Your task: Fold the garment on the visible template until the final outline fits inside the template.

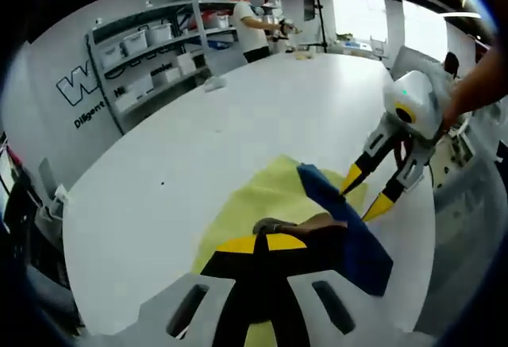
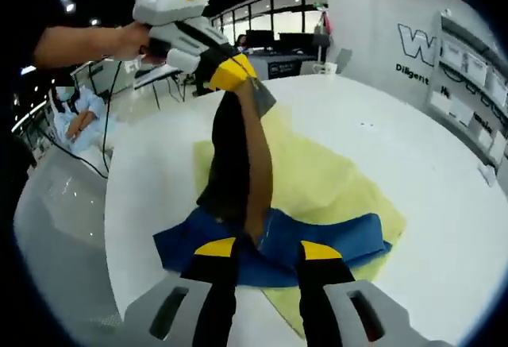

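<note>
A blue garment (image 2: 333,240) lies across a yellow template sheet (image 2: 341,176) on the white table (image 2: 413,133). My left gripper (image 2: 232,73) is shut on one end of the garment and holds it up, so a dark strip of cloth (image 2: 238,156) hangs down to the table. In the left gripper view that gripper (image 1: 262,244) pinches dark cloth, with the blue garment (image 1: 353,236) and template (image 1: 246,204) beyond it. My right gripper (image 2: 267,249) stands open at the foot of the raised strip, just above the blue cloth. From the right it comes in as the right gripper (image 1: 367,192), jaws apart over the garment's edge.
Grey shelves with white bins (image 1: 151,53) stand along the far wall, and a person (image 1: 252,21) works behind the table. Another person (image 2: 75,117) sits beyond the table edge (image 2: 111,204). The white tabletop (image 1: 238,117) stretches wide past the template.
</note>
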{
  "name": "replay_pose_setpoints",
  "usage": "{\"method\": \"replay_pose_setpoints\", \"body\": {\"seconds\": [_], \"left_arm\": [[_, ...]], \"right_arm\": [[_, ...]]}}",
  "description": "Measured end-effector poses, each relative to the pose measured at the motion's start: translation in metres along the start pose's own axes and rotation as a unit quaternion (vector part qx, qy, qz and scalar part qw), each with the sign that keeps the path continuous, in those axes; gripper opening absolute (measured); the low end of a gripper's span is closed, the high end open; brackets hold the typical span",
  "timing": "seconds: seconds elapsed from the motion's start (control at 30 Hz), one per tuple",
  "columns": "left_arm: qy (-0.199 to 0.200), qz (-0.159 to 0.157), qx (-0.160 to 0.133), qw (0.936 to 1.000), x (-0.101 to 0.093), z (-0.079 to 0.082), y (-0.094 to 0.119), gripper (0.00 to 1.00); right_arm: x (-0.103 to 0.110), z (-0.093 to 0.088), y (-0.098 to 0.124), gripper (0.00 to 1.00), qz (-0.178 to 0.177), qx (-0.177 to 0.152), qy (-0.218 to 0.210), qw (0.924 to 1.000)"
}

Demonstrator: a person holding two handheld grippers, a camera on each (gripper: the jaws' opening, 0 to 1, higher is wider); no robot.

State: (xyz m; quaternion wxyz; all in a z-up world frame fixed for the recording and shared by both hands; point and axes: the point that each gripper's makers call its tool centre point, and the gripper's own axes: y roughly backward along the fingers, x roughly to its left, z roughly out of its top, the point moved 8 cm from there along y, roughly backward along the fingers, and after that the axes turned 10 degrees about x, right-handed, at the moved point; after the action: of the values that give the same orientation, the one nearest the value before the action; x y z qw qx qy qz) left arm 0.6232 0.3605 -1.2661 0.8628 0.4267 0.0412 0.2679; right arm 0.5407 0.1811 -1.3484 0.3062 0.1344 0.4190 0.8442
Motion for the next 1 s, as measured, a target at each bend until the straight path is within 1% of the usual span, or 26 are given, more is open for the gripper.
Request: {"method": "replay_pose_setpoints", "body": {"seconds": [0.1, 0.2, 0.23, 0.27, 0.3, 0.33, 0.4, 0.47, 0.53, 0.57, 0.6, 0.7, 0.87, 1.0], "left_arm": [[-0.001, 0.000, 0.001, 1.0000, 0.000, 0.000, 0.000, 0.05], [0.000, 0.001, 0.002, 1.0000, 0.003, 0.000, 0.001, 0.05], [0.002, 0.001, 0.003, 1.0000, 0.004, 0.000, 0.002, 0.05], [0.003, 0.001, 0.003, 1.0000, 0.005, -0.001, 0.002, 0.05], [0.003, 0.002, 0.003, 1.0000, 0.005, -0.001, 0.002, 0.05], [0.001, 0.003, 0.004, 1.0000, 0.006, -0.001, 0.003, 0.05], [0.002, 0.004, 0.005, 1.0000, 0.008, 0.000, 0.003, 0.05], [0.003, 0.004, 0.005, 1.0000, 0.009, 0.001, 0.004, 0.05], [0.002, 0.005, 0.005, 1.0000, 0.009, 0.001, 0.005, 0.05], [0.002, 0.005, 0.005, 1.0000, 0.009, 0.001, 0.005, 0.05], [0.002, 0.006, 0.006, 1.0000, 0.009, 0.001, 0.005, 0.05], [0.005, 0.007, 0.007, 0.9999, 0.013, -0.002, 0.007, 0.05], [0.012, 0.005, 0.012, 0.9998, 0.013, -0.006, 0.013, 0.05], [0.012, 0.000, 0.019, 0.9998, 0.009, -0.012, 0.017, 0.05]], "right_arm": [[-0.001, -0.003, -0.009, 0.23, -0.018, 0.009, 0.032, 0.9993], [-0.006, -0.004, -0.015, 0.21, -0.026, 0.009, 0.037, 0.9990], [-0.007, -0.004, -0.017, 0.20, -0.029, 0.012, 0.045, 0.9985], [-0.009, -0.006, -0.019, 0.19, -0.030, 0.023, 0.067, 0.9970], [-0.009, -0.008, -0.021, 0.19, -0.028, 0.034, 0.078, 0.9960], [-0.010, -0.009, -0.023, 0.18, -0.031, 0.038, 0.092, 0.9946], [-0.011, -0.007, -0.026, 0.17, -0.031, 0.034, 0.089, 0.9949], [-0.013, -0.006, -0.027, 0.13, -0.032, 0.031, 0.085, 0.9954], [-0.014, -0.005, -0.027, 0.02, -0.034, 0.033, 0.090, 0.9948], [-0.015, -0.004, -0.026, 0.00, -0.037, 0.032, 0.092, 0.9946], [-0.016, -0.004, -0.024, 0.00, -0.042, 0.032, 0.086, 0.9949], [-0.019, -0.002, -0.016, 0.00, -0.042, 0.020, 0.078, 0.9959], [-0.024, 0.003, 0.005, 0.00, -0.052, -0.003, 0.068, 0.9963], [-0.027, 0.005, 0.021, 0.00, -0.062, -0.013, 0.074, 0.9953]]}}
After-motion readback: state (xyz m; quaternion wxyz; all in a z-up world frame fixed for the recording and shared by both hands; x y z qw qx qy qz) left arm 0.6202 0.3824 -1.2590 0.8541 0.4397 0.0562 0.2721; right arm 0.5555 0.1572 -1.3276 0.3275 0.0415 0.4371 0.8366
